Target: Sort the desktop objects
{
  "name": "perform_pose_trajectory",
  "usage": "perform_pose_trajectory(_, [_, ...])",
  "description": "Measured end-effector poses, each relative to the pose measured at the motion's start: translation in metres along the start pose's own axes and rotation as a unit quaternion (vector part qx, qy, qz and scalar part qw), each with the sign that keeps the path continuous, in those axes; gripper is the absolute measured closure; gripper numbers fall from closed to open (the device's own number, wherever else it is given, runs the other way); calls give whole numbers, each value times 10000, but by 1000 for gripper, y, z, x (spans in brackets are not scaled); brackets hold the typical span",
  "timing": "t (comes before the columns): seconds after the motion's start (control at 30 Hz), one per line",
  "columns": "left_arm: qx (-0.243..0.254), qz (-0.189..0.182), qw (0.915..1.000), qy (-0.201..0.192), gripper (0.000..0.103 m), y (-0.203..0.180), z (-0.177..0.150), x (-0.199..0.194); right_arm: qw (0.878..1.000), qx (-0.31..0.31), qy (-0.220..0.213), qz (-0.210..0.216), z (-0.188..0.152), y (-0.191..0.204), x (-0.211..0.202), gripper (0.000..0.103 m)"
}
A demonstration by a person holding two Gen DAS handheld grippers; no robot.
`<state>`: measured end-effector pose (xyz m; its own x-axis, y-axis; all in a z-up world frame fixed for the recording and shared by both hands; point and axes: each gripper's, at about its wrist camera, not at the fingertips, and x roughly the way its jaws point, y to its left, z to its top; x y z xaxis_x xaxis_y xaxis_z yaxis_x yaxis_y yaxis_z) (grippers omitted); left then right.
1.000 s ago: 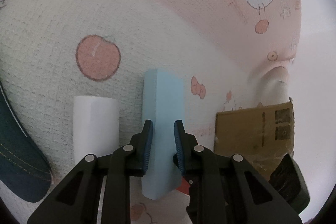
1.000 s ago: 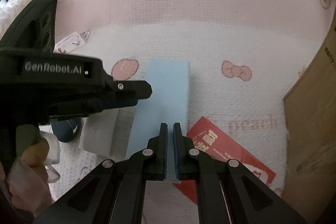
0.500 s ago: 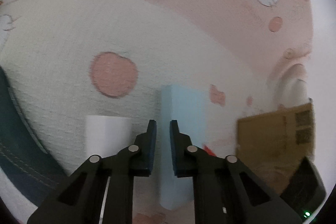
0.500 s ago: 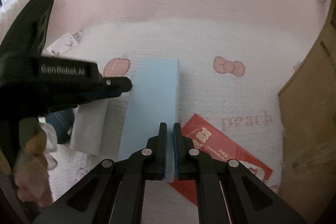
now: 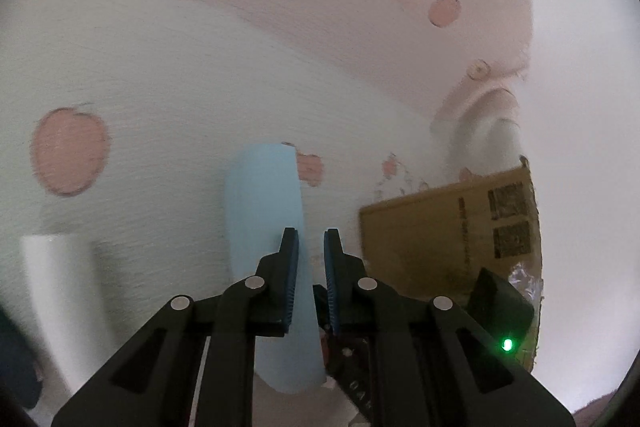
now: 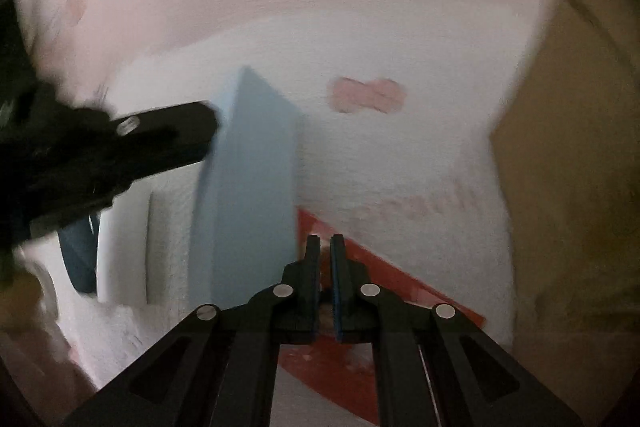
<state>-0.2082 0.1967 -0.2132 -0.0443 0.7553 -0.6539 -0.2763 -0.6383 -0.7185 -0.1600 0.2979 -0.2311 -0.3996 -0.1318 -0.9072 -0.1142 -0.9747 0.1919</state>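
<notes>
Currently, progress: sorting looks barely begun, judging by things lying loose on the patterned cloth (image 5: 168,75) of the desk.
Blue block: the long light-blue block (image 5: 264,227) lies on the cloth, seemingly tipped on one long edge in the right view.
White roll: a white roll (image 5: 60,299) lies to the block's left, apart from it.
Red card: a flat red card (image 6: 384,291) lies at the block's near right corner; whether they touch is unclear.
Cardboard box: a brown cardboard box (image 5: 448,239) sits to the right, probably where things go, though that is a guess.
Left tongs: the left tongs (image 5: 311,263) have a narrow gap with nothing gripped, poised over the block's right edge.
Right tongs: the right tongs (image 6: 325,259) are pressed together and empty, over the red card.
Left hand pose: pointing forward and down at a moderate slant.
Right hand pose: pointing steeply down; the view is motion-blurred.
Left to do: block, roll and card all await placing.
</notes>
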Motion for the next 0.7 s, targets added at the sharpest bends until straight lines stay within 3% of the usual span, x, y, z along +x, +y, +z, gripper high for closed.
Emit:
perform_pose_trajectory(0.17, [-22, -342, 9991, 242, 89, -5, 4, 21, 9997, 55, -235, 81, 5, -2, -20, 100])
perform_pose_trajectory(0.37, [-197, -661, 9962, 526, 89, -4, 6, 44, 9885, -1004, -812, -781, 13, 34, -43, 99])
perform_pose_trajectory(0.43, [-215, -707, 9956, 573, 89, -4, 6, 47, 9868, -1081, -909, -793, 17, 37, -48, 94])
perform_pose_trajectory(0.5, [-251, -713, 9953, 598, 88, -4, 7, 46, 9892, -974, -870, -669, 19, 37, -49, 69])
perform_pose_trajectory(0.53, [-296, -712, 9953, 586, 86, -4, 6, 45, 9904, -900, -863, -606, 15, 32, -50, 63])
perform_pose_trajectory(0.57, [-322, -760, 9952, 529, 78, -4, 6, 41, 9914, -825, -852, -546, 16, 29, -49, 58])
perform_pose_trajectory(0.6, [-308, -848, 9949, 461, 67, -5, 6, 38, 9922, -786, -815, -521, 14, 35, -48, 58])
perform_pose_trajectory(0.7, [-189, -782, 9965, 220, 58, -10, 7, 26, 9918, -821, -828, -525, 6, 36, -51, 57])
